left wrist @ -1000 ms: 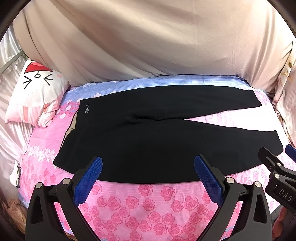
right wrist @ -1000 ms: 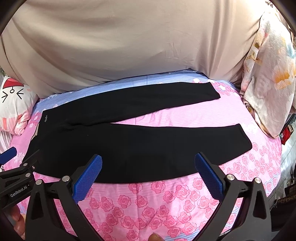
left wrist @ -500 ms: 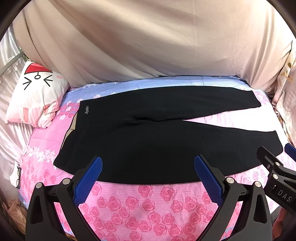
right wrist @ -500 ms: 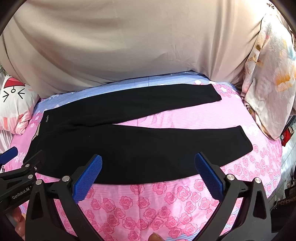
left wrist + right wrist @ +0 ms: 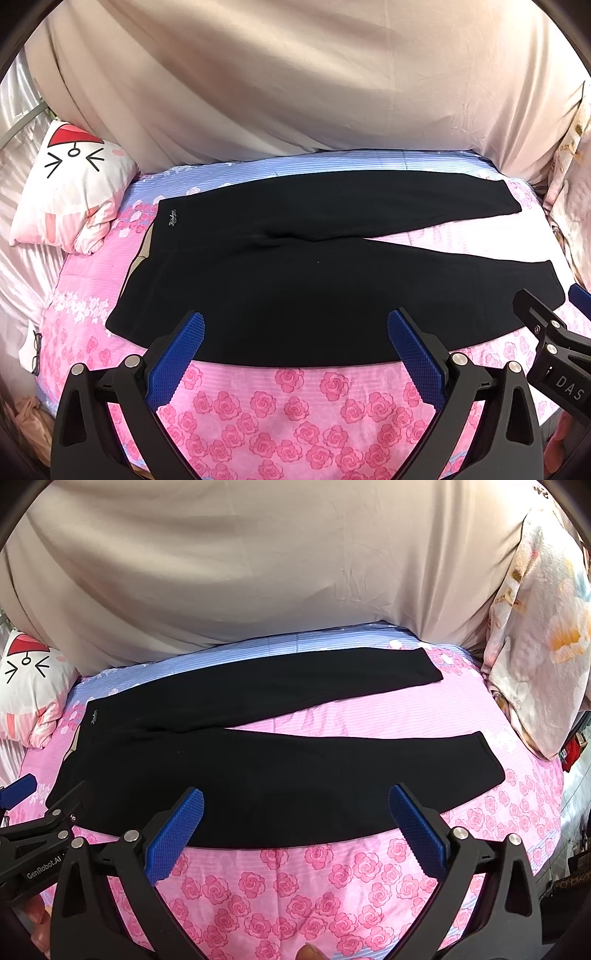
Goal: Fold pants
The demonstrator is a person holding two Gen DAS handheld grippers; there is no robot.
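Observation:
Black pants (image 5: 295, 280) lie flat and unfolded on the pink rose bedsheet (image 5: 295, 406), waistband at the left, both legs spread out to the right. They also show in the right wrist view (image 5: 280, 775). My left gripper (image 5: 295, 332) is open and empty, hovering at the near edge of the pants by the hip. My right gripper (image 5: 295, 808) is open and empty above the near leg's edge. Each gripper shows at the edge of the other's view, the right one (image 5: 546, 343) and the left one (image 5: 33, 812).
A white cat-face pillow (image 5: 70, 192) lies at the bed's left end. A floral quilt (image 5: 535, 646) is bunched at the right end. A beige sheet (image 5: 295, 81) hangs behind the bed. Glasses (image 5: 35, 354) lie at the left edge.
Both grippers have drifted slightly; the view of the pants has barely shifted. Both stay open and empty.

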